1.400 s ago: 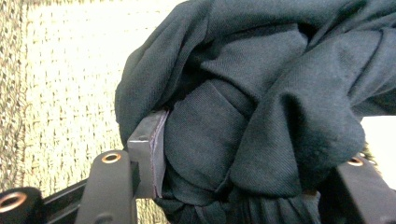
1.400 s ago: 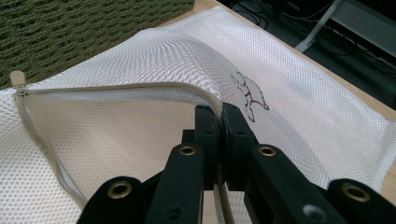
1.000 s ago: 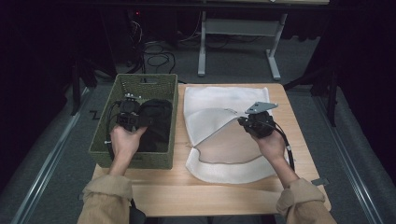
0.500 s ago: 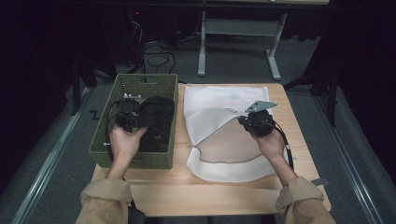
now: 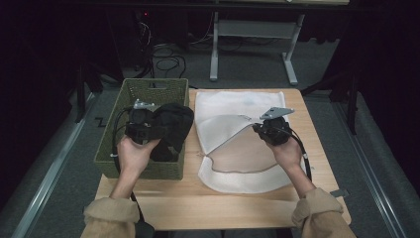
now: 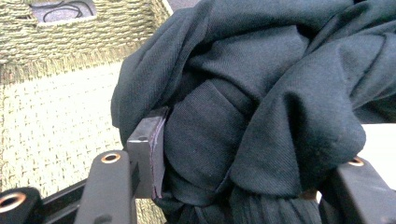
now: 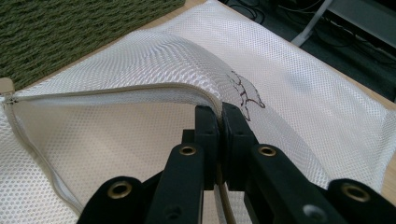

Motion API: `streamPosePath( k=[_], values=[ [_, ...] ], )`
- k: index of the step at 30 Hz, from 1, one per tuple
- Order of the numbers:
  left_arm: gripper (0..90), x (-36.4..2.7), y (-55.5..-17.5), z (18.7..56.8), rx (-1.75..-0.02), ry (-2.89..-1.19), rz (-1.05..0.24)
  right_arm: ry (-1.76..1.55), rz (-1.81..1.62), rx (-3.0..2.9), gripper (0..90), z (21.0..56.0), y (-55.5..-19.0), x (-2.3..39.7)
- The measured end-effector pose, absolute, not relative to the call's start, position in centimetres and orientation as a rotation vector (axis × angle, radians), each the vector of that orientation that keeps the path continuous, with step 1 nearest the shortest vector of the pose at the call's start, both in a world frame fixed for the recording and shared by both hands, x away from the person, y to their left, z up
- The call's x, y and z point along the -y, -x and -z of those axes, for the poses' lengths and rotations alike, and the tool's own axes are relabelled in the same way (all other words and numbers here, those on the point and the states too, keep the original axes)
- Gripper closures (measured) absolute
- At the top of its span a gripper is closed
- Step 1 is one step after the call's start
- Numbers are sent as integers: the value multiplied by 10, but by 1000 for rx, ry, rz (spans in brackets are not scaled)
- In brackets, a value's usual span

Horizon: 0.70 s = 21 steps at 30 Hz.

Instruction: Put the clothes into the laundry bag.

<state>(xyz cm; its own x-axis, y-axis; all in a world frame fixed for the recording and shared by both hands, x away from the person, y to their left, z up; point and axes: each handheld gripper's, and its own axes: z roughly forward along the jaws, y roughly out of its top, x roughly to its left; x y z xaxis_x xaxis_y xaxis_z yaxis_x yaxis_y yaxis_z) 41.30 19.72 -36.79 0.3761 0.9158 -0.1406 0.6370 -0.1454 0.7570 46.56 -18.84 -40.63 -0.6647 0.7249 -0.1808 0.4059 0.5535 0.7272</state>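
You had the left gripper point(image 5: 144, 130) clamped on a bundle of dark clothing point(image 6: 261, 102), lifted above the green basket point(image 5: 130, 89) at nine o'clock on the table. Your right gripper point(image 7: 218, 122) was pinched shut on the zipper edge of the white mesh laundry bag point(image 5: 233, 101), holding its mouth open. The pick looked done; carrying the clothing across and tucking it inside remained.

Matt dark cloth garment point(image 6: 261, 107), white mesh bag point(image 7: 140, 60), woven basket point(image 5: 148, 91)
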Motion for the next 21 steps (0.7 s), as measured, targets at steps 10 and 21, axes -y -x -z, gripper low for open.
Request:
streamPosePath(
  k=[10,21],
  values=[
    [420,-186,-397,359,-1247,-1882,-455,-921,-919,-2323,877,407,-466,189],
    [420,-171,-387,353,-1126,-1899,-380,-927,-917,-2324,877,407,-466,189]
  ],
)
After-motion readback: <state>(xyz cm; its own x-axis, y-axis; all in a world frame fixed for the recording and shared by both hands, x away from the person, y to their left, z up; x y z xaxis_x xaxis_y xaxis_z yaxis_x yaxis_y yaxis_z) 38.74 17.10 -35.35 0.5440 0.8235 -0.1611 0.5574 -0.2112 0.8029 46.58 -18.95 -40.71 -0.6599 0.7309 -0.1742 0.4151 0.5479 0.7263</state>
